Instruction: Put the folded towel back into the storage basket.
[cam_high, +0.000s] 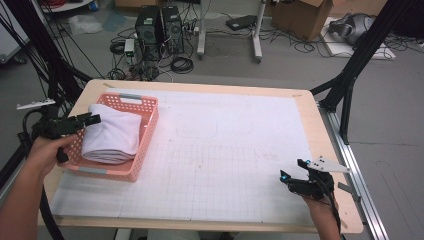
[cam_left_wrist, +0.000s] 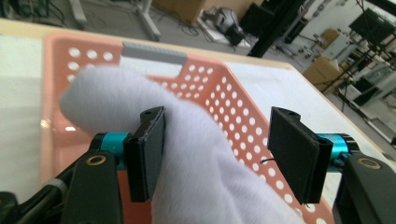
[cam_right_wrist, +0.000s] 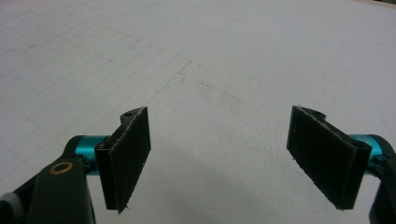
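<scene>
A folded white towel (cam_high: 111, 136) lies in the pink basket (cam_high: 145, 135) near the tabletop's left edge. The left gripper (cam_high: 95, 119) hovers over it, jaws spread around the cloth. The right gripper (cam_high: 291, 169), also spread, rests near the front right corner.

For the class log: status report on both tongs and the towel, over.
Left tongs open, straddling folded white towel in pink basket. Right tongs open above bare mat. Nothing in the way.

Beyond the gridded white mat (cam_high: 215, 150), computer towers (cam_high: 160, 27), cardboard boxes (cam_high: 305, 15) and tangled cables (cam_high: 180, 64) crowd the floor.
</scene>
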